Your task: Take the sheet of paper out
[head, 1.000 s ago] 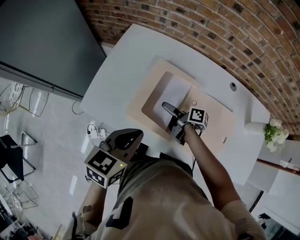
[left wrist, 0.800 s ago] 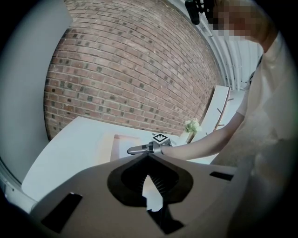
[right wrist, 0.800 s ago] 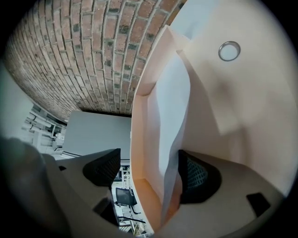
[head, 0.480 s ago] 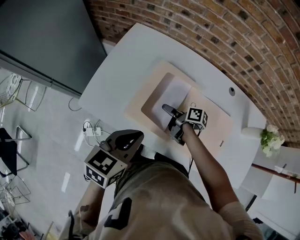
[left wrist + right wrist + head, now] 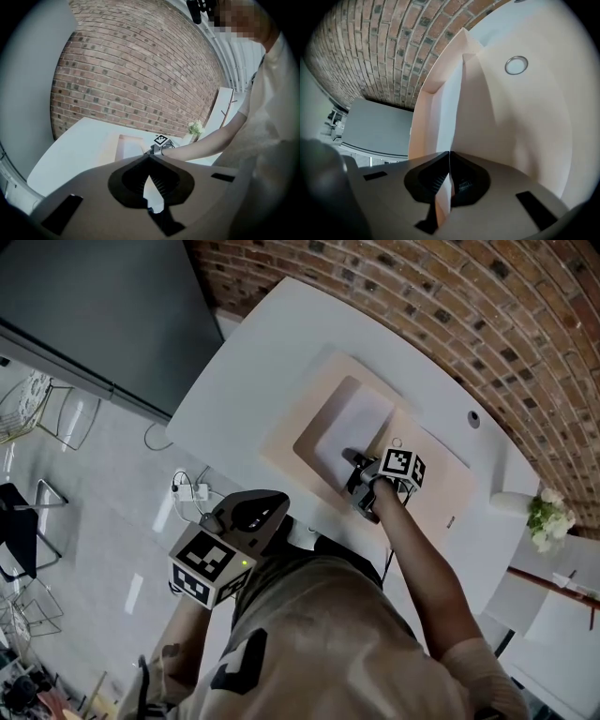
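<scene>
A beige folder [image 5: 300,423] lies open on the white table [image 5: 253,362], with a white sheet of paper [image 5: 352,423] in its pocket. My right gripper [image 5: 354,461] rests at the sheet's near edge. Its jaws have just been closing, and in the right gripper view they [image 5: 449,154] pinch the sheet's edge [image 5: 449,108], which runs upright between them. The folder's flap [image 5: 520,122] carries a round metal snap [image 5: 516,64]. My left gripper [image 5: 272,507] hangs close to my body, off the table, shut with nothing in it [image 5: 149,158].
A brick wall [image 5: 450,306] runs behind the table. A small flower pot [image 5: 548,517] stands at the table's right end, and a round grommet [image 5: 473,418] sits near the wall. A dark panel [image 5: 94,306] stands at left, with a cable and socket [image 5: 192,491] on the floor.
The right gripper has dipped toward the sheet's near edge and its jaws have shut on it. The left gripper has stayed where it was.
</scene>
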Motion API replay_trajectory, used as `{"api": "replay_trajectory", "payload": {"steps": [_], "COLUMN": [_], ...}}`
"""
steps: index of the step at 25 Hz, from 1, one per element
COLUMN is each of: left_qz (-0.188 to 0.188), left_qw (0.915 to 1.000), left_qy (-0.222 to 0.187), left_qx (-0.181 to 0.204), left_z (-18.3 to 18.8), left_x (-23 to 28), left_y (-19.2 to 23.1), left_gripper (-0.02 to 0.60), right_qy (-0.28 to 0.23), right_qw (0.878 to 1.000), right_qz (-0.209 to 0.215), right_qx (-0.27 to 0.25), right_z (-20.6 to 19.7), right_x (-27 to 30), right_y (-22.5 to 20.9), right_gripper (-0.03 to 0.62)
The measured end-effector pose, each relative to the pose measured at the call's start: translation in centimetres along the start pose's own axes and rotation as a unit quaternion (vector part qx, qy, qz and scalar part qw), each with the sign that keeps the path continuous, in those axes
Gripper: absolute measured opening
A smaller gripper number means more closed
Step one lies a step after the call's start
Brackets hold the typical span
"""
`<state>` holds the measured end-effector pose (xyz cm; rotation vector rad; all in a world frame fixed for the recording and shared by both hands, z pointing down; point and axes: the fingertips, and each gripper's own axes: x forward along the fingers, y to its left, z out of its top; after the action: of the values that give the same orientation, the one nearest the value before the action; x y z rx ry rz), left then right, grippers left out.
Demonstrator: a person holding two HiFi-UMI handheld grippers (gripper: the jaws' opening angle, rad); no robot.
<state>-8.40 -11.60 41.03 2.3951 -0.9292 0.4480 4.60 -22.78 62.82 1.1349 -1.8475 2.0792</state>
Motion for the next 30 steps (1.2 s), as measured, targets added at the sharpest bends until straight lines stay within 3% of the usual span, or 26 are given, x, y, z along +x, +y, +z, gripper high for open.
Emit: {"api": "replay_trajectory", "payload": {"steps": [14, 30], "left_qz": [-0.005, -0.042], "left_qw": [0.9999, 0.9987], "left_qy": [-0.010, -0.013], "left_qx": [0.005, 0.025], "left_z": [0.2, 0.6], "left_x": [-0.6, -0.6], "left_y": [-0.2, -1.1], "left_gripper": [0.014, 0.014], "right_qy": [-0.009, -0.044], "right_qw": [1.000, 0.998], "right_qz": [0.007, -0.007], "right_qx": [-0.010, -0.042], "right_z": [0.1, -0.7], "right_x": [-1.2, -5.6], "right_y": [0.6, 0.4], "right_gripper": [0.025, 0.025]}}
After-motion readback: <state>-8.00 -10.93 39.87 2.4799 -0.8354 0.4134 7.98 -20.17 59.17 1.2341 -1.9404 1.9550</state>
